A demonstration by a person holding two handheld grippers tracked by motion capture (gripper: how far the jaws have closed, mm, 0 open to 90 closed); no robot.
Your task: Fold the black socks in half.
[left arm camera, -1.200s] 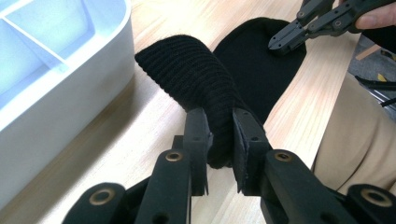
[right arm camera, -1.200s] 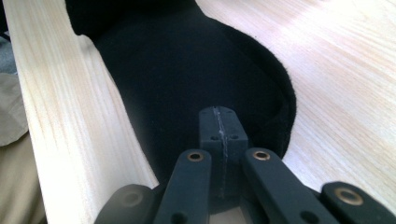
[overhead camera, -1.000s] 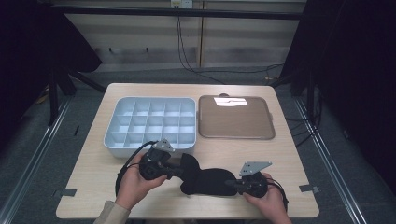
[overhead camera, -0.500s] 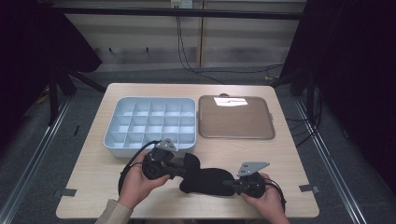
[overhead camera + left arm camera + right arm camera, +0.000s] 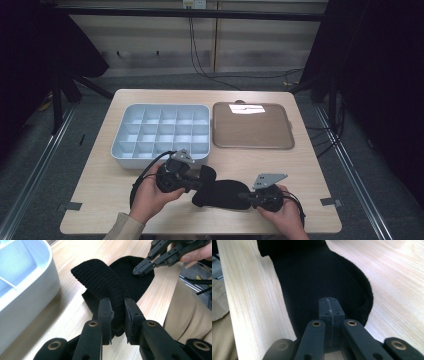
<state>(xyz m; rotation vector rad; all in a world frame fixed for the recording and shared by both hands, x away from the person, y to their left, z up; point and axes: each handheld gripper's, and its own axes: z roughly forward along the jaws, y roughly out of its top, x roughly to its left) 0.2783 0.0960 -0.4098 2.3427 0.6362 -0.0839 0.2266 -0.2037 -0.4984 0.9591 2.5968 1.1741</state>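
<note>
One black knit hat (image 5: 222, 193) lies on the table (image 5: 300, 165) near its front edge, just in front of one white divided box (image 5: 160, 131). The left gripper (image 5: 117, 315) pinches its ribbed cuff, lifted off the wood. The right gripper (image 5: 329, 308), jaws pressed together, rests on the hat's other end. One brown tray (image 5: 251, 125) sits beside the box.

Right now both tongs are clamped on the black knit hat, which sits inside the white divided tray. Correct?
Not quite. The black knit hat lies on the wooden table, in front of the white divided tray, not inside it; the high view shows this. The rest stands: the left tongs pinch its ribbed cuff, and the right tongs are shut on its other end.
</note>
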